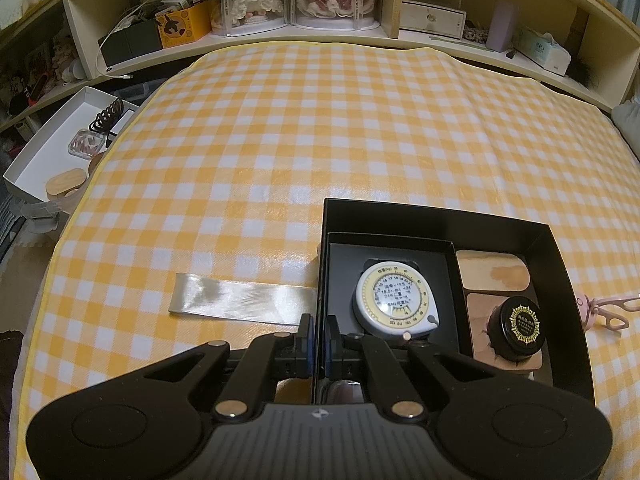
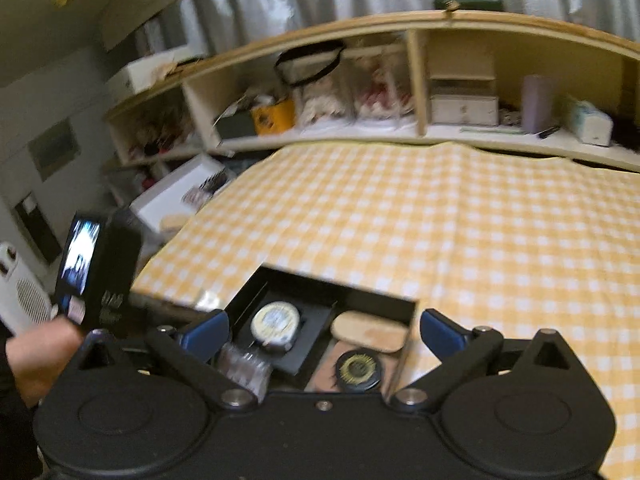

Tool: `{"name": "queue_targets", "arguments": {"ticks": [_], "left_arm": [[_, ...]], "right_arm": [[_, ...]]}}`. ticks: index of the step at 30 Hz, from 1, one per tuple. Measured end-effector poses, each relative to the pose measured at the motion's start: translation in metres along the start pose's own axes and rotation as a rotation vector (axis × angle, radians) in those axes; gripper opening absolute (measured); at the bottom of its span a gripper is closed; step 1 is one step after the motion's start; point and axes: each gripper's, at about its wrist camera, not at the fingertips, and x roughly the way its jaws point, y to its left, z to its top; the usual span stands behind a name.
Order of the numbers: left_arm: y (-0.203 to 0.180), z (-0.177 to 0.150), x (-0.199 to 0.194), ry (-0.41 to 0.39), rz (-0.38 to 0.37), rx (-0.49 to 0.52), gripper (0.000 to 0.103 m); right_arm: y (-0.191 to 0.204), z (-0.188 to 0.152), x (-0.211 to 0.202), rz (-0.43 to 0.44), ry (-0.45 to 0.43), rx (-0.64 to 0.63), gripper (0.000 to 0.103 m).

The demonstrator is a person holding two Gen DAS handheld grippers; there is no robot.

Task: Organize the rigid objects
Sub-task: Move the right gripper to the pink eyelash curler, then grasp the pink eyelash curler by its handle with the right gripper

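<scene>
A black box [image 1: 440,210] lies on the yellow checked cloth. My left gripper [image 1: 319,336] is shut on its near left wall. Inside, a smaller black tray holds a white round tape measure [image 1: 394,300]. Beside the tray lie a wooden oval lid [image 1: 494,276] and a black jar with a gold emblem [image 1: 520,322]. In the blurred right wrist view, my right gripper [image 2: 324,332] hangs open above the box [image 2: 340,280], nothing between its fingers. Below it I see the tape measure [image 2: 276,320], the jar [image 2: 358,368] and a clear plastic case [image 2: 244,368].
A satin ribbon [image 1: 240,298] lies left of the box, and a pink scissor-like tool [image 1: 608,308] to its right. A white box [image 1: 40,160] with small items stands off the cloth's left edge. Cluttered shelves [image 1: 320,36] run along the back. A hand [image 2: 40,352] holds the left gripper.
</scene>
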Motion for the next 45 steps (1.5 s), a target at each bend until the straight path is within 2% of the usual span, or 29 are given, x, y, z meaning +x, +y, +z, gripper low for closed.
{"name": "queue_targets", "arguments": {"ticks": [7,11,16,21,23,25,31,33,35,36,38,39,41,45], "left_arm": [[-0.001,-0.001,-0.001,0.0,0.001,0.003,0.005],[-0.002,-0.001,-0.001,0.0,0.002,0.003,0.005],[-0.002,-0.001,-0.002,0.002,0.003,0.005,0.005],[-0.004,-0.004,-0.004,0.006,0.005,0.009,0.005],[-0.004,-0.004,-0.005,0.009,0.004,0.009,0.005],[-0.003,-0.006,-0.006,0.012,0.002,0.009,0.005],[-0.003,-0.006,-0.004,0.016,0.002,0.01,0.005],[-0.004,-0.005,-0.004,0.017,0.003,0.009,0.005],[-0.003,-0.005,-0.004,0.018,0.002,0.01,0.005],[-0.003,-0.005,-0.004,0.018,0.002,0.009,0.005],[-0.004,-0.005,-0.003,0.019,0.002,0.009,0.005],[-0.003,-0.005,-0.003,0.019,0.002,0.009,0.005],[-0.004,-0.005,-0.003,0.02,0.004,0.012,0.005],[-0.003,-0.008,-0.004,0.021,0.003,0.011,0.005]], "right_arm": [[-0.043,0.011,-0.007,-0.148,-0.056,-0.015,0.103],[-0.07,0.004,-0.006,-0.226,-0.043,-0.055,0.103],[-0.095,-0.02,0.007,-0.285,0.041,-0.152,0.103],[-0.107,-0.036,0.029,-0.272,0.168,-0.227,0.102],[-0.108,-0.04,0.04,-0.253,0.215,-0.248,0.09],[-0.108,-0.045,0.05,-0.232,0.256,-0.282,0.084],[-0.095,-0.067,0.078,-0.21,0.332,-0.44,0.075],[-0.093,-0.071,0.087,-0.198,0.349,-0.472,0.069],[-0.093,-0.076,0.094,-0.184,0.378,-0.492,0.058],[-0.092,-0.079,0.097,-0.175,0.393,-0.498,0.057],[-0.091,-0.082,0.101,-0.154,0.413,-0.504,0.039],[-0.091,-0.082,0.1,-0.141,0.417,-0.503,0.035],[-0.087,-0.082,0.1,-0.139,0.435,-0.506,0.009],[-0.085,-0.081,0.099,-0.129,0.445,-0.49,0.004]]}}
